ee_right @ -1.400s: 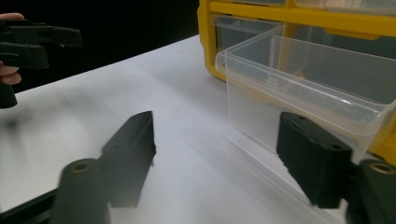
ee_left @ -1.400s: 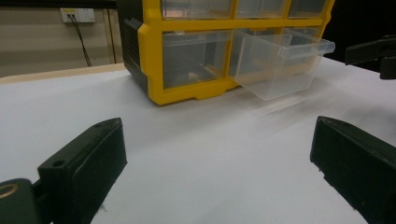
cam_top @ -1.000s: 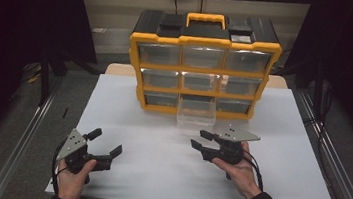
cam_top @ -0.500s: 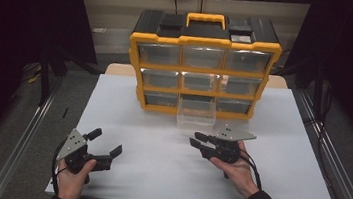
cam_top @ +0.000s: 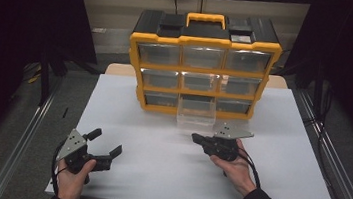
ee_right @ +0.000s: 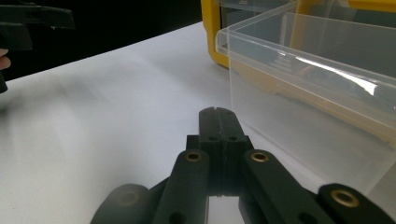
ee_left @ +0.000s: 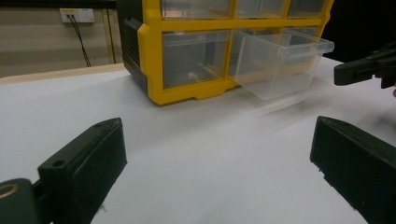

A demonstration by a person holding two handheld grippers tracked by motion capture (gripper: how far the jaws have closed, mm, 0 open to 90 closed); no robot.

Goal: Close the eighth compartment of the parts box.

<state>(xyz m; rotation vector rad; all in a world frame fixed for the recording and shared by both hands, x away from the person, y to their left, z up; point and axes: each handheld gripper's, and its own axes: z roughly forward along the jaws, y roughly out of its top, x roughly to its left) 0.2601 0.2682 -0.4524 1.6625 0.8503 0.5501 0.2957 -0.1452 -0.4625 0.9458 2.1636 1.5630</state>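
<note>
We found the right tongs (cam_top: 195, 138) clenched with nothing between the jaws; the jaws had just been closing, and in the right gripper view they met flat along their whole length — tip pointed at the white worktop (cam_top: 161, 128) just beside the clear drawer (cam_top: 196, 114). The right hand (cam_top: 230, 163) carried them low over the worktop, in front of the yellow organiser cabinet (cam_top: 202, 67) and slightly right of its centre. The clear drawer was the bottom-centre one of the cabinet's three rows of three; it stood pulled part-way out toward us, its front wall projecting over the worktop while the other drawers sat flush. In the right gripper view the drawer (ee_right: 308, 70) stood close to the right of the clenched tip, near but not touching. We could not tell whether anything lay inside it. The left tongs (cam_top: 106, 144) were released — jaws spread wide and empty, as the left gripper view confirmed, with bare worktop showing between the two black jaws. The left hand (cam_top: 72, 176) held them near the front left corner of the worktop, well apart from the cabinet and from the right tongs. In the left gripper view the open drawer (ee_left: 280, 63) appeared ahead and to the right, with the tip of the right tongs (ee_left: 343, 74) near its right side. The cabinet's black top carried a yellow handle (cam_top: 206, 18).
</note>
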